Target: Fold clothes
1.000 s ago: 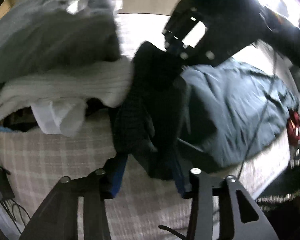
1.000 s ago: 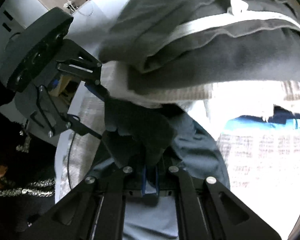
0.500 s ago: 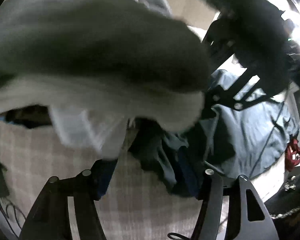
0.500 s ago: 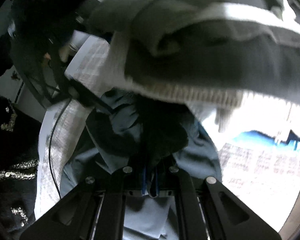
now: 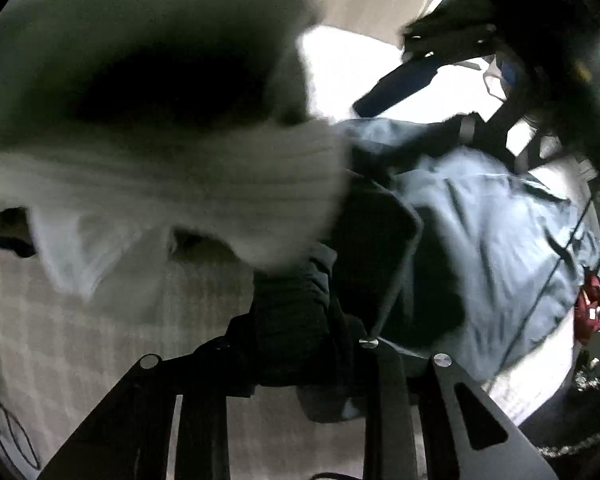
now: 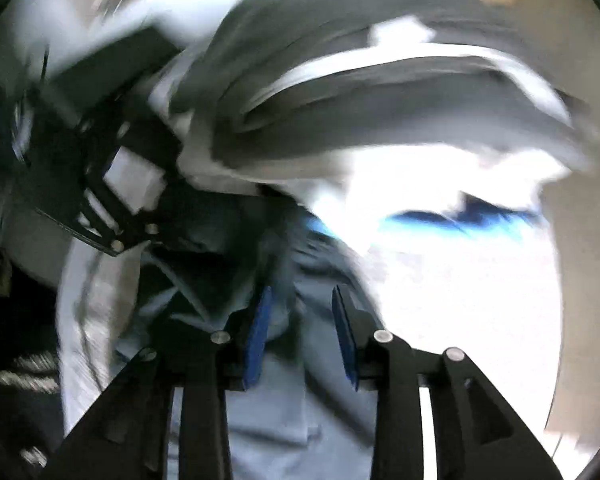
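A blue-grey garment (image 5: 500, 240) lies spread on the checked bedcover (image 5: 112, 340). One dark bunched fold of it (image 5: 300, 304) fills the gap of my left gripper (image 5: 296, 344), whose jaws are closing and pinch the cloth; the pads are hidden by it. My right gripper (image 6: 302, 320) hovers over the same garment (image 6: 276, 420), its jaws opening; the blue pads (image 6: 258, 332) stand apart with cloth only below them. Each gripper shows in the other's view: the right gripper (image 5: 420, 76) at the upper right, the left gripper (image 6: 100, 200) at the left.
A stack of folded clothes, grey (image 6: 380, 100) over cream knit (image 5: 188, 184), looms close above both grippers. A red object (image 5: 588, 312) sits at the bed's right edge, with a thin black cable (image 5: 540, 288) across the garment. More cable (image 5: 8, 432) lies at the lower left.
The right gripper's pads, earlier pinched on a dark fold, have parted and let it go. The left jaws have narrowed onto the fold. The stack fills more of the left wrist view.
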The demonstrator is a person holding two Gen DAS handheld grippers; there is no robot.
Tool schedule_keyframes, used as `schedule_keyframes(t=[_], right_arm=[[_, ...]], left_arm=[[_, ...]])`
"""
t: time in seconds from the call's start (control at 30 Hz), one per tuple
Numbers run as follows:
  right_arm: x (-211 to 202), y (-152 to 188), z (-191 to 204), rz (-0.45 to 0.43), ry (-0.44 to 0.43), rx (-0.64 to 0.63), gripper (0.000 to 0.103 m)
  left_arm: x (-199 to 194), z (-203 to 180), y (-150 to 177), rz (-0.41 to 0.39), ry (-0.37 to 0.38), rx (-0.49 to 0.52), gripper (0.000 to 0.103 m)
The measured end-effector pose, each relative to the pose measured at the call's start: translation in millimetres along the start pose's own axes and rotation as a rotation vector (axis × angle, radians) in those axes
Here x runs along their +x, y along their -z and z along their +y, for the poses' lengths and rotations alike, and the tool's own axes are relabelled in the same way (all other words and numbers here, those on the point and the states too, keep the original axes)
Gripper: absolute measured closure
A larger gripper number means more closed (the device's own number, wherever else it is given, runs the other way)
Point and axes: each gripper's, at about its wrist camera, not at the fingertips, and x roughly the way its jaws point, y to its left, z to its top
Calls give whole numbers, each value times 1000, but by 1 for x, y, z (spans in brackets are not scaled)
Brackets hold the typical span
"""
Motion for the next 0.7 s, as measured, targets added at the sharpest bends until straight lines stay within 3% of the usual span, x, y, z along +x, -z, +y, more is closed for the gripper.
schedule_keyframes(t=[0.1,0.2,0.3,0.37,0.5,0.63,0.7], right_arm=[[-66,66,-23,-141,62,305,67],[-124,158,-15,-224,160,572,62],[-150,249,32,-240,247,789,62],[-163,299,62,-249,281,921,62],[-155,358,111,-211,347,1101,62],[-161,406,142,-134,565,1230,62],[-179,454,162,-179,605,1394,62]], left_arm=[[-30,0,15,-46,16,-33,79],[-57,11,29,-87,0,-77,79],[-64,26,25,-105,17,-138,79],[-64,22,23,-107,-5,-116,79],[-60,-3,17,-107,5,-12,79],[-48,-21,14,-96,-62,79,79],[-38,-16,16,-67,-104,86,79]])
